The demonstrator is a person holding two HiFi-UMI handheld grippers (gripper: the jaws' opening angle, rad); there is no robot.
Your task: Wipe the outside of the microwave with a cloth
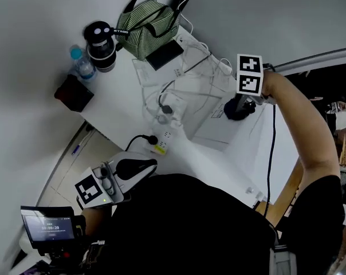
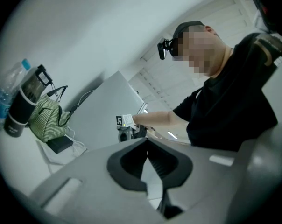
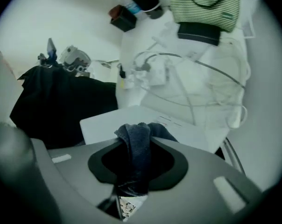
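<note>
The white microwave (image 1: 219, 128) stands on the white table (image 1: 118, 110), and I look down on its top. My right gripper (image 1: 242, 105) is shut on a dark blue cloth (image 1: 237, 111) that rests on the microwave's top near its far edge. In the right gripper view the cloth (image 3: 137, 143) is bunched between the jaws of the right gripper (image 3: 134, 171), over the white top (image 3: 103, 122). My left gripper (image 1: 149, 166) hovers at the table's near edge by the person's body, shut and empty. In the left gripper view the left gripper (image 2: 148, 160) shows its jaws meeting.
At the back of the table are a green striped bag (image 1: 147, 22), a black flask (image 1: 100, 44), a water bottle (image 1: 81, 62) and a dark red box (image 1: 74, 93). A power strip (image 1: 161, 142) and loose cables (image 1: 184, 76) lie left of the microwave. A small screen (image 1: 47, 228) sits low left.
</note>
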